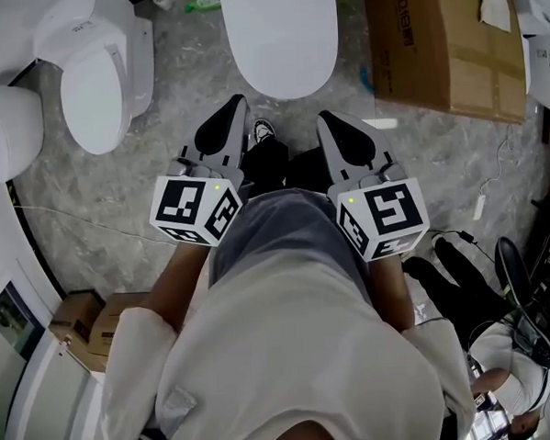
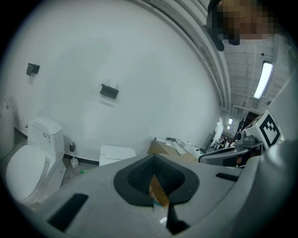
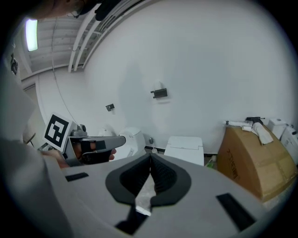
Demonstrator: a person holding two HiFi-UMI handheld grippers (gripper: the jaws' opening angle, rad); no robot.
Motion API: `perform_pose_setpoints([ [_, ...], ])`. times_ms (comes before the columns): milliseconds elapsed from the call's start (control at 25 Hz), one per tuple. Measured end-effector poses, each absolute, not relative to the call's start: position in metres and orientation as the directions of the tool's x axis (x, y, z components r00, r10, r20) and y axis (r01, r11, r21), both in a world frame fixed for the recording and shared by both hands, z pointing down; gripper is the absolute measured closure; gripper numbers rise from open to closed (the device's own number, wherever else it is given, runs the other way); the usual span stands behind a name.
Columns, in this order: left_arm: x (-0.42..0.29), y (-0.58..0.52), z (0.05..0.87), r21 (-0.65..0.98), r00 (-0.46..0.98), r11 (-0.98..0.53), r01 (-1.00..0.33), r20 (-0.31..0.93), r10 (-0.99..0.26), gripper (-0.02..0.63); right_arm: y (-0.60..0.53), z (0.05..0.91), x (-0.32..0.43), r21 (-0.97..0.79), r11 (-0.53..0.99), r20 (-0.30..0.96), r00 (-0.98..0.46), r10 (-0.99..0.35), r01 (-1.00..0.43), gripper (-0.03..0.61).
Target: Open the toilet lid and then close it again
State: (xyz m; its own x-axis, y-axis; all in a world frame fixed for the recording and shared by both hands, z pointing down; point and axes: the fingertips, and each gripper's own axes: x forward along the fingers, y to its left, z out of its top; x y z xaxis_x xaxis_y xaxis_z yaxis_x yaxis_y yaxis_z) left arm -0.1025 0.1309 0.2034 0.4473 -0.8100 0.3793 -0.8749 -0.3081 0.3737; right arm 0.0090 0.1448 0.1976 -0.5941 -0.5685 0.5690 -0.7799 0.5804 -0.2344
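The toilet (image 1: 279, 35) stands straight ahead at the top middle of the head view, its smooth white lid down. My left gripper (image 1: 239, 102) and right gripper (image 1: 328, 119) are held side by side at waist height, short of the lid and not touching it. Both have their jaws pressed together with nothing between them. In the left gripper view the jaws (image 2: 153, 156) point over the toilet's tank (image 2: 116, 155). The right gripper's closed jaws (image 3: 150, 156) point toward the same tank (image 3: 185, 148).
A second toilet (image 1: 97, 77) stands at the left, with another white fixture (image 1: 8, 127) beside it. A large cardboard box (image 1: 445, 45) sits to the right of the toilet. Small boxes (image 1: 87, 325) lie at the lower left. A seated person (image 1: 463, 297) is at the lower right.
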Motion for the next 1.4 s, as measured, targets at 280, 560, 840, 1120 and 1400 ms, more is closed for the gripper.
perform_pose_setpoints([
  [280,-0.109,0.133,0.234,0.403,0.457,-0.289,-0.868,0.424,-0.782,0.606,0.153,0.222,-0.002,-0.256,0.565,0.613,-0.584,-0.533,-0.784,0.568],
  [560,-0.106,0.131,0.265,0.432,0.449,-0.246,-0.868,0.470,-0.760,0.606,0.147,0.247,-0.002,-0.283,0.570,0.647,-0.593,-0.480,-0.771,0.568],
  [840,-0.104,0.115,0.292,0.437,0.421,-0.191,-0.879,0.523,-0.741,0.606,0.130,0.265,0.017,-0.305,0.542,0.666,-0.582,-0.467,-0.783,0.568],
  [1120,-0.099,0.094,0.328,0.423,0.390,-0.151,-0.893,0.563,-0.729,0.606,0.113,0.294,0.043,-0.318,0.506,0.695,-0.560,-0.450,-0.801,0.568],
  [1400,-0.109,0.081,0.386,0.454,0.331,-0.027,-0.891,0.606,-0.724,0.605,0.102,0.334,0.044,-0.349,0.511,0.716,-0.575,-0.395,-0.785,0.568],
])
